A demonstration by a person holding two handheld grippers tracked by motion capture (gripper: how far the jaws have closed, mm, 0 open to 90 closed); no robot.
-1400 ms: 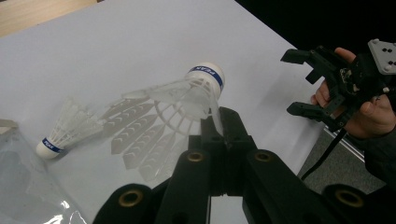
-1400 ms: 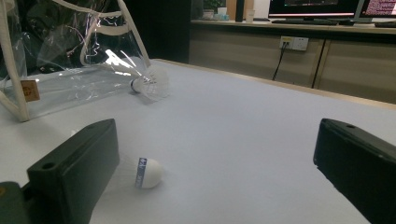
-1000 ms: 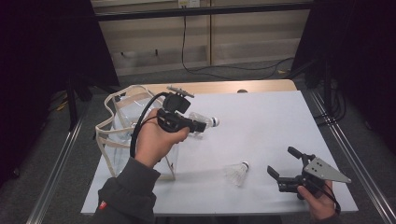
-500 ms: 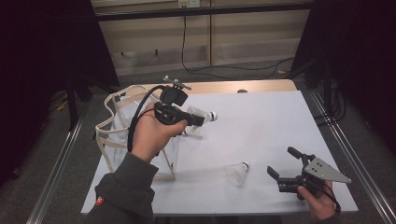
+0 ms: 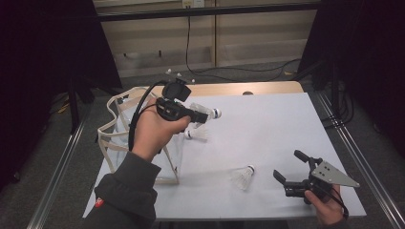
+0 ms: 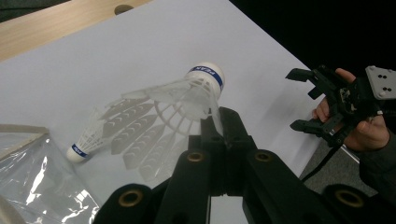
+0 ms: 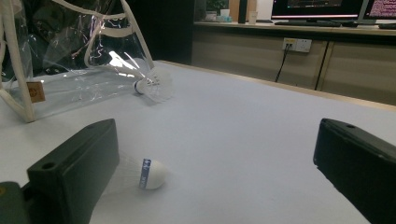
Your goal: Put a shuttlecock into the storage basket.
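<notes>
Left gripper (image 5: 203, 114) is pinching a shuttlecock (image 6: 187, 95) by its skirt, carrying it bagward (image 5: 119, 143), while right gripper (image 5: 292, 168) is waiting, jaws spread.

Probably office: monitors (image 7: 317, 9), cabinets (image 7: 261, 56)

The held shuttlecock (image 6: 187, 100) carries a blue band around its white cork with small white lettering, too blurred to read surely. The second shuttlecock (image 6: 88, 142) bears a similar band, equally illegible.
</notes>
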